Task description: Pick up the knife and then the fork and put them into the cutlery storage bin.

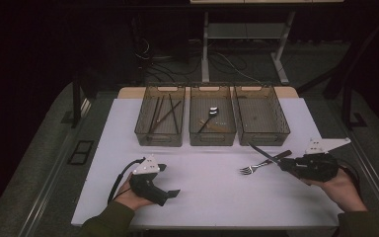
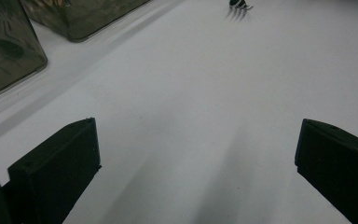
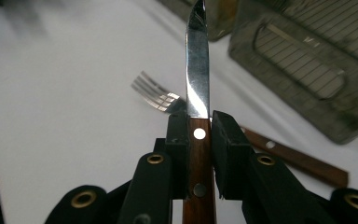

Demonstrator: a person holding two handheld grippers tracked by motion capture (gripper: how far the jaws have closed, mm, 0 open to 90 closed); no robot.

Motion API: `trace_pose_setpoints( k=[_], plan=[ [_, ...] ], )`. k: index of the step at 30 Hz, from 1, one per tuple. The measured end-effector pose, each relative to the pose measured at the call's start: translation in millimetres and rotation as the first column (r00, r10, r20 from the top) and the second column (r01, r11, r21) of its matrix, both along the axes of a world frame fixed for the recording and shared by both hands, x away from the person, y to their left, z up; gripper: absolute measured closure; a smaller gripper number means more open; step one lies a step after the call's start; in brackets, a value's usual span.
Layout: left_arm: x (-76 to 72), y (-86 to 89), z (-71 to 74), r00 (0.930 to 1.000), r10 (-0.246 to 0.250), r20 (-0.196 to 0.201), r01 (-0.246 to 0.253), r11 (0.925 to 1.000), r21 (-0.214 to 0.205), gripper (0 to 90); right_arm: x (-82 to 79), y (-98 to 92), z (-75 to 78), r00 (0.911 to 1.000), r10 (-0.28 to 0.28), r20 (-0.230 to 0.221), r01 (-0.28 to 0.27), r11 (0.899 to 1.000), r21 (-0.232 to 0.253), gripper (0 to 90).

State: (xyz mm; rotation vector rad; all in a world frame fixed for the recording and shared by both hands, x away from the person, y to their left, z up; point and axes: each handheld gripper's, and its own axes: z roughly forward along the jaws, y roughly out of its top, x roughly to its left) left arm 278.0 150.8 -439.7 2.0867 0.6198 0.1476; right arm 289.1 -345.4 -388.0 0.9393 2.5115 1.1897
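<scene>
- Knife (image 3: 198, 79) sits clamped between the jaws of the right gripper (image 3: 199, 126), pinched across its wooden, riveted handle just behind the blade; steel points straight ahead of the jaws, toward the bins.
- Judged from its look, it is light and rigid: thin polished blade, slick to pinch, while the flat wood scales give the pads a surer seat. A hold at the handle's front end looks best, keeping the edge clear of the pads; gripped so close to one end, it may pivot if bumped.
- Fork (image 3: 161, 96) lies on the white table (image 1: 212, 197) just beyond and below the jaws, tines to their left, its brown handle passing under the knife.
- Farther ahead stand three smoky plastic bins (image 1: 261, 118); the one nearest this gripper looks empty, the middle holds a spoon (image 1: 211, 113), the far one chopsticks (image 1: 160, 113).
- Left gripper (image 1: 170, 180) rests well off across the table, jaws wide apart, nothing between them.
</scene>
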Motion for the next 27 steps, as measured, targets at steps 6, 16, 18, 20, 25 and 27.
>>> trace_pose_setpoints(
  k=[6, 16, 18, 20, 25, 27],
  plan=[
    [0.9, 4.8, 0.5, 1.0000, 0.001, 0.003, -0.001, 0.9998, -0.021, 0.0, 15.2, 1.5, 15.0, 0.9972, -0.066, 0.036, 0.065, 0.998, 0.026, 77.6],
    [1.3, 10.3, -0.6, 1.0000, 0.004, 0.007, -0.004, 0.9991, -0.042, 0.0, 46.9, 8.5, 26.4, 0.9860, -0.159, 0.050, 0.158, 0.987, 0.032, 77.6],
    [1.6, 12.0, -0.9, 0.9999, 0.004, 0.010, -0.004, 0.9989, -0.046, 0.0, 55.8, 9.3, 28.0, 0.9823, -0.181, 0.049, 0.179, 0.983, 0.034, 77.6],
    [2.5, 13.5, -1.2, 0.9999, 0.005, 0.011, -0.005, 0.9988, -0.048, 0.0, 64.8, 10.5, 30.4, 0.9795, -0.195, 0.050, 0.193, 0.980, 0.039, 77.6],
    [2.5, 13.8, -1.0, 1.0000, -0.002, 0.007, 0.003, 0.9988, -0.049, 0.0, 86.6, 14.4, 39.1, 0.9725, -0.226, 0.057, 0.224, 0.974, 0.044, 77.5],
    [2.2, 12.6, -1.6, 1.0000, -0.003, 0.005, 0.003, 0.9987, -0.051, 0.0, 95.3, 15.8, 42.1, 0.9687, -0.240, 0.063, 0.237, 0.970, 0.054, 77.5]
  ],
)
